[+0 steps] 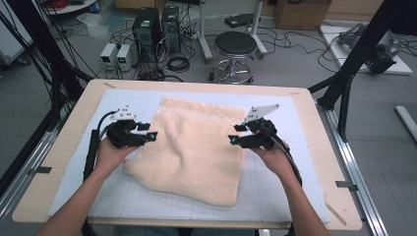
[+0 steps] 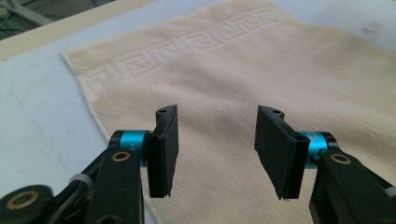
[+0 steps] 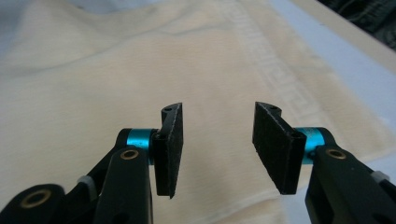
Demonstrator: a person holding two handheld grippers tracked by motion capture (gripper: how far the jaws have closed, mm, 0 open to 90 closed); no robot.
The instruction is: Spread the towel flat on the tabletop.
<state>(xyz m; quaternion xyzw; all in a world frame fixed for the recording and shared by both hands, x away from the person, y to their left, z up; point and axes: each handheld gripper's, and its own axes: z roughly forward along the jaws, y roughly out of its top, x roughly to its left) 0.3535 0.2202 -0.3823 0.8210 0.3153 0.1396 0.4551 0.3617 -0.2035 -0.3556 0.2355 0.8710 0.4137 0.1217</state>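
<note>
1. While the towel (image 1: 189, 150) lies folded at the mat's (image 1: 275, 191) centre, the left gripper (image 1: 151, 133) hovers at its 9 o'clock edge, jaws apart, empty.
2. At 3 o'clock, the right gripper (image 1: 233, 135) hovers likewise, jaws apart, gripping nothing.

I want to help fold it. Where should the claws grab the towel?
Probably at the two far corners of the towel, along the patterned border. That edge lies flat on the mat, so the left claw and right claw can each slide in from their own side.
</note>
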